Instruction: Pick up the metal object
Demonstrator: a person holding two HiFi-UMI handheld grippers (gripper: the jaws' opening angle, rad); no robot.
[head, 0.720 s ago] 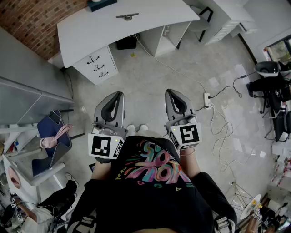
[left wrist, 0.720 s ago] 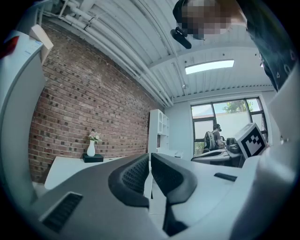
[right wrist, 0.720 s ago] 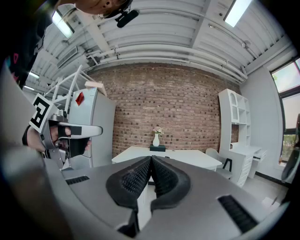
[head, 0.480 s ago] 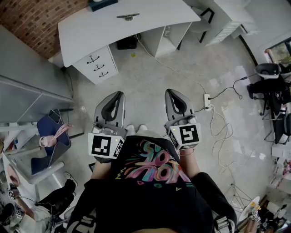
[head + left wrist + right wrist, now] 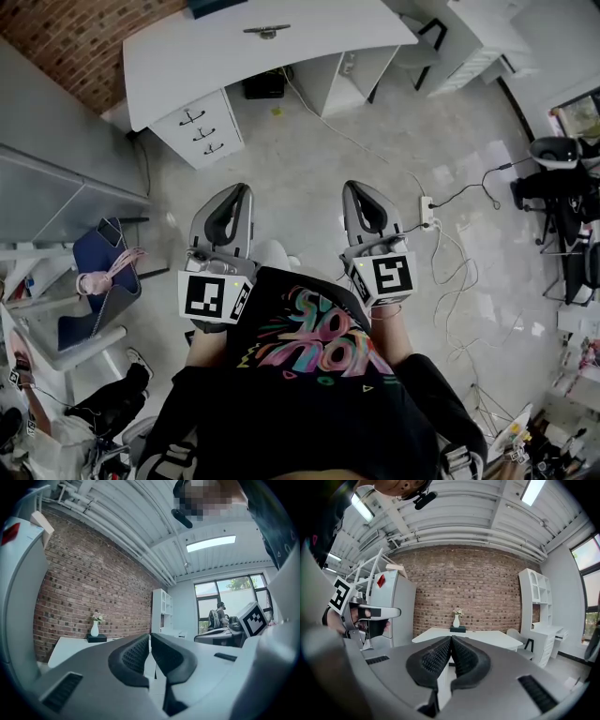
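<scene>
Brick wall (image 5: 478, 588) backs a white table (image 5: 187, 66), where the metal object (image 5: 266, 31) lies, well apart from both tools. Over the floor (image 5: 300, 150), the left hand-held gripper (image 5: 241, 187) and the right hand-held gripper (image 5: 354, 186) each have their jaws closed together, holding nothing.

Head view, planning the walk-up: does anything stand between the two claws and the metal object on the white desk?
Nothing visible blocks them. The metal object lies on the white desk, far ahead of the shut left claw and right claw; between is floor, crossed only by a thin cable.
</scene>
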